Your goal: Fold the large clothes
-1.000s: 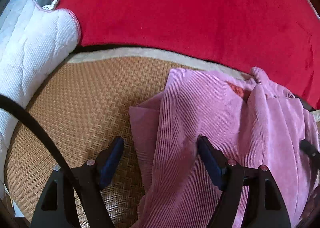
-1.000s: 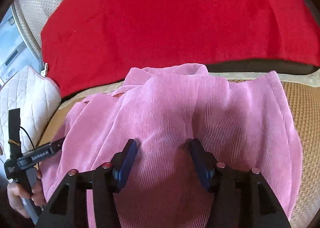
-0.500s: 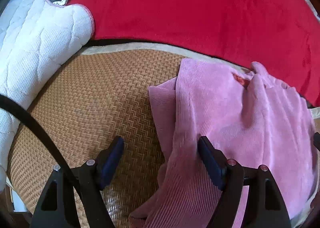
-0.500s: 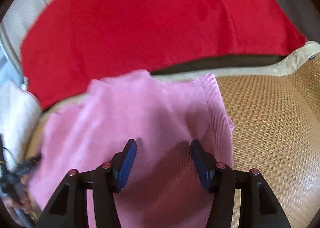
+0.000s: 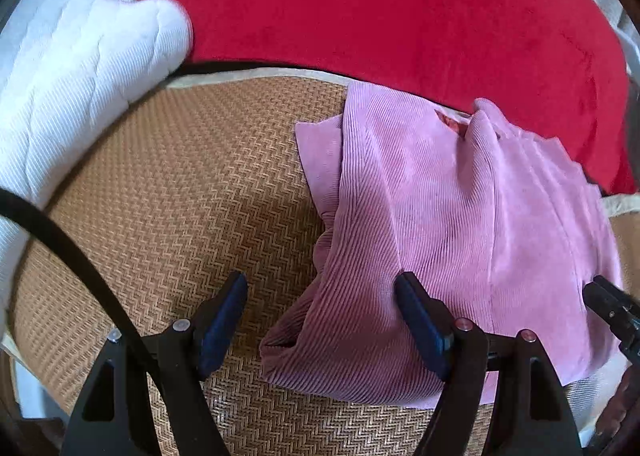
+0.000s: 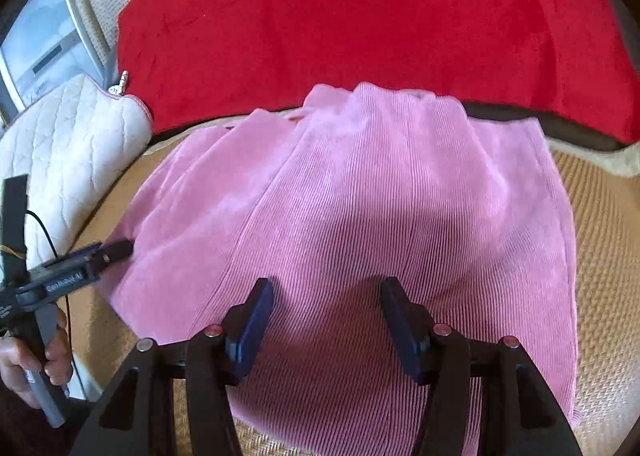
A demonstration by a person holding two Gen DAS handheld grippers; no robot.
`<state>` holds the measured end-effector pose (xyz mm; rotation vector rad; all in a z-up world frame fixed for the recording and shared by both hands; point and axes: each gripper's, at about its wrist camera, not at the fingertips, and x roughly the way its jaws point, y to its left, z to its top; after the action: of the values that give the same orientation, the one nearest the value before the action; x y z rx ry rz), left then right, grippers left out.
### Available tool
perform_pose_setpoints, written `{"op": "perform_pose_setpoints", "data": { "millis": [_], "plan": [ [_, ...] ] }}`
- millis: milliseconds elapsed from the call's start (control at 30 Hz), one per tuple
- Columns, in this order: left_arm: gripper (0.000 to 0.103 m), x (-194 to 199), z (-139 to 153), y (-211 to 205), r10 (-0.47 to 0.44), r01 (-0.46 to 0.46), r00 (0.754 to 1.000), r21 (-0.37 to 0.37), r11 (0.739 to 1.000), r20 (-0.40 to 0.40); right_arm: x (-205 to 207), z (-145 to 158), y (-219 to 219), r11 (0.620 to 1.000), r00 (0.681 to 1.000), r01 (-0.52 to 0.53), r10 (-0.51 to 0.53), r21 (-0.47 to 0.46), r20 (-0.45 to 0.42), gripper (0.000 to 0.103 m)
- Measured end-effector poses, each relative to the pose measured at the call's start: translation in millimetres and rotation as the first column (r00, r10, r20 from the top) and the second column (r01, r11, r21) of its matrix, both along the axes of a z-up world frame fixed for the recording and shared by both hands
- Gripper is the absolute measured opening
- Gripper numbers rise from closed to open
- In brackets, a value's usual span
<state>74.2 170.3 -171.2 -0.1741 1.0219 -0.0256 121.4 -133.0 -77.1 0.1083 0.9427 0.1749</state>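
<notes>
Cushion (image 6: 72,152) and red blanket (image 6: 360,24) border pink garment (image 6: 360,216) on mat (image 5: 180,196).

Looks like a home, a living room or bedroom: woven rattan mat (image 5: 168,192) over a cushioned seat, red plush blanket (image 6: 360,16) along the back, white quilted cushion (image 5: 72,76) at one end.

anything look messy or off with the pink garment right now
Yes. The pink corduroy garment is folded unevenly: on its left side an under layer pokes out past the top layer, and the lower left corner is bunched and rumpled on the woven mat. Both claws are open, gripping nothing.
</notes>
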Motion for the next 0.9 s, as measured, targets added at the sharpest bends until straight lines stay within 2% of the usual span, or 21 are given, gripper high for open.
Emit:
{"op": "perform_pose_setpoints", "data": {
  "millis": [133,233,300,367,467,567,667,767,833,900],
  "plan": [
    [0.078,-12.3,18.1,21.4,0.044,-0.041,0.996,-0.035,0.999,0.079,-2.2,16.8,-5.6,0.99,0.999,0.005,-0.011,0.144,0.041,0.061],
    [0.078,-27.5,26.0,32.8,0.075,-0.068,0.992,-0.068,0.995,0.105,-3.6,30.1,7.1,0.981,0.995,-0.038,0.02,0.191,0.096,0.061],
    [0.078,-33.9,24.5,39.0,0.088,-0.08,0.991,-0.081,0.994,0.101,-5.7,35.9,18.5,0.981,0.992,-0.048,0.024,0.187,0.126,0.061],
    [0.078,-39.1,20.9,40.2,0.096,-0.091,0.992,-0.068,0.994,0.08,0.1,26.0,26.3,0.982,0.994,-0.045,0.027,0.184,0.103,0.061],
    [0.078,-35.1,11.7,36.5,0.074,-0.073,0.996,-0.012,0.997,0.051,19.2,-7.2,25.6,0.986,0.999,-0.009,0.017,0.165,-0.042,0.062],
    [0.078,-35.2,13.8,33.0,0.059,-0.06,0.996,0.018,0.998,0.064,16.4,-1.0,28.5,0.989,0.999,-0.018,0.021,0.147,-0.024,0.061],
    [0.078,-43.6,21.5,31.6,0.049,-0.049,0.995,-0.001,0.999,0.085,12.4,5.5,23.0,0.98,1.0,-0.009,0.009,0.2,0.001,0.061],
    [0.078,-55.7,27.0,29.7,0.04,-0.039,0.993,-0.017,0.999,0.112,6.2,18.8,24.7,0.976,0.996,-0.049,0.033,0.212,0.078,0.061],
    [0.078,-58.3,29.4,25.4,0.035,-0.04,0.99,0.028,0.999,0.138,1.1,24.0,29.9,0.977,0.991,-0.08,0.055,0.199,0.125,0.061],
    [0.078,-58.3,30.0,18.6,0.021,-0.033,0.988,0.081,0.996,0.151,8.5,12.6,35.3,0.981,0.995,-0.077,0.065,0.178,0.074,0.061]
  ]
}}
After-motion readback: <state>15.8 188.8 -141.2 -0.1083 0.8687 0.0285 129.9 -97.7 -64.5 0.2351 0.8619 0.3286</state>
